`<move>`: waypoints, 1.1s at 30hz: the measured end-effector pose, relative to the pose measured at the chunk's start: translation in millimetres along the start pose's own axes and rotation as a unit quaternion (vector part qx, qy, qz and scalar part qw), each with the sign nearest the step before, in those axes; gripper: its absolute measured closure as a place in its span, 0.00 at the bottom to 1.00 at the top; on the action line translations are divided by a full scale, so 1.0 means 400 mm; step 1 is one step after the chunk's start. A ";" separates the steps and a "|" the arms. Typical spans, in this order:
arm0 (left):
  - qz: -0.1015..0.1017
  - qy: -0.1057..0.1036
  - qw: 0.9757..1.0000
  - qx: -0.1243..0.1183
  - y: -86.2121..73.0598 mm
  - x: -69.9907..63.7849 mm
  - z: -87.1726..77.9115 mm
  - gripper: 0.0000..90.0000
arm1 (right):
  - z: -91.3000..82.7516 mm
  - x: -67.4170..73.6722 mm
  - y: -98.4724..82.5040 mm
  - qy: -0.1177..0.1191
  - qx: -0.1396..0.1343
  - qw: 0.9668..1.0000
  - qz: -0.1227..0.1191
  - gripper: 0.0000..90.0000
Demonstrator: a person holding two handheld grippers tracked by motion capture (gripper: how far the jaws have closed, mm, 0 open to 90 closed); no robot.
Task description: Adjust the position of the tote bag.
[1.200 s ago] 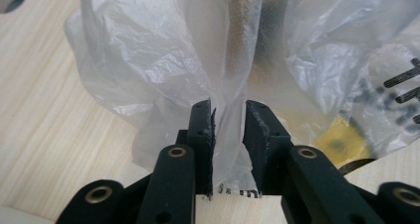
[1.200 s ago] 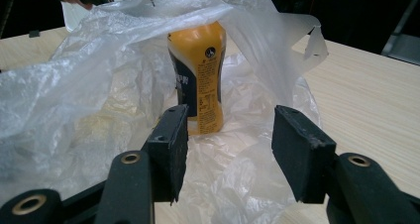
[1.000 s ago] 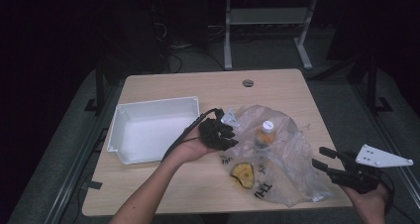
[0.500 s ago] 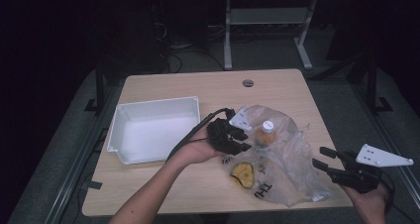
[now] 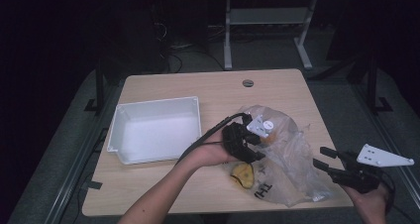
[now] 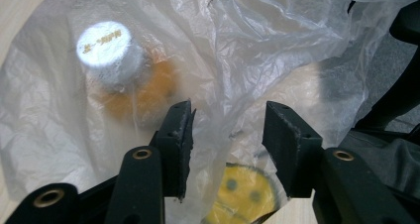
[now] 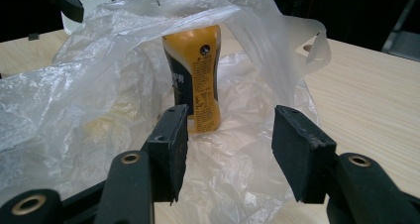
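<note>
Two things sit in the thin, soft bag (image 5: 292, 159): a bottle (image 7: 194, 80) and a yellow toy (image 6: 243, 193). The left gripper (image 6: 228, 135) has just been opening over the film; the right gripper (image 7: 229, 149) waits, jaws apart, empty. Grip the hard bottle's middle.

One tabletop (image 5: 208, 87). One white tray (image 5: 154, 130) sits on it. One clear plastic bag (image 5: 292, 149) lies beside the tray, and inside it I count one orange bottle (image 7: 195, 80) with a white cap and one round yellow thing (image 5: 242, 173) with dark spots. Two hand-held tools are over the tabletop, a left tool (image 5: 247, 143) and a right tool (image 5: 324, 157), each with two black jaws.
</note>
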State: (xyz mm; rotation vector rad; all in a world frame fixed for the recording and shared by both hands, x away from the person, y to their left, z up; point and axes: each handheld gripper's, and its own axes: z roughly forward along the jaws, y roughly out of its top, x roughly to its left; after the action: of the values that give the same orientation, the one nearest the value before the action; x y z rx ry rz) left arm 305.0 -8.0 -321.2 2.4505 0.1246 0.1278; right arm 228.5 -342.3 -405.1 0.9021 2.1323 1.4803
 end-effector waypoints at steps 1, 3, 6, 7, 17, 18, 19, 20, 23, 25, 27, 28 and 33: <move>-0.001 0.000 1.000 0.001 0.001 0.001 0.005 0.59 | 0.000 0.000 0.000 0.000 0.000 1.000 -0.001 0.53; 0.001 -0.001 1.000 0.008 0.003 0.003 0.014 0.59 | 0.000 -0.001 -0.001 0.000 0.000 1.000 0.000 0.53; 0.001 -0.003 1.000 0.013 0.004 0.006 0.030 0.62 | 0.002 -0.002 -0.001 0.002 0.000 1.000 0.000 0.53; 0.002 0.000 1.000 0.014 0.004 0.006 0.036 0.64 | 0.002 -0.002 -0.001 0.003 0.000 1.000 0.002 0.53; 0.005 0.030 1.000 0.002 0.001 0.013 0.050 1.00 | 0.002 -0.007 -0.005 0.004 -0.001 1.000 0.005 0.52; 0.000 0.031 1.000 -0.003 -0.002 0.017 0.048 1.00 | 0.001 -0.007 -0.005 0.004 -0.001 1.000 0.006 0.52; -0.002 0.031 0.999 -0.006 -0.003 0.021 0.044 1.00 | 0.001 -0.008 -0.006 0.004 -0.001 1.000 0.006 0.52; -0.006 0.033 0.999 -0.011 -0.004 0.024 0.040 1.00 | 0.001 -0.008 -0.006 0.004 0.000 1.000 0.007 0.52; -0.011 0.034 0.999 -0.017 -0.010 0.036 0.028 1.00 | 0.003 -0.010 -0.007 0.005 0.001 1.000 0.006 0.52; -0.017 0.032 0.999 -0.021 -0.017 0.044 0.018 1.00 | 0.005 -0.009 -0.007 0.006 0.004 1.000 0.007 0.52; -0.019 0.036 0.999 -0.023 -0.024 0.051 0.010 1.00 | 0.008 -0.007 -0.007 0.008 0.006 1.000 0.006 0.52; -0.022 0.037 0.999 -0.025 -0.029 0.055 0.006 1.00 | 0.008 -0.006 -0.006 0.009 0.007 1.000 0.005 0.52; -0.035 0.041 0.998 -0.038 -0.042 0.070 -0.009 1.00 | 0.018 -0.004 -0.002 0.013 0.012 1.000 0.003 0.51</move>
State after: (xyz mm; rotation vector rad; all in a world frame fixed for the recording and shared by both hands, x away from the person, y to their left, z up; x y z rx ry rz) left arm 331.4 10.8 -327.4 2.3627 0.2362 0.1987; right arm 234.2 -338.7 -408.5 0.9034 2.1726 1.4785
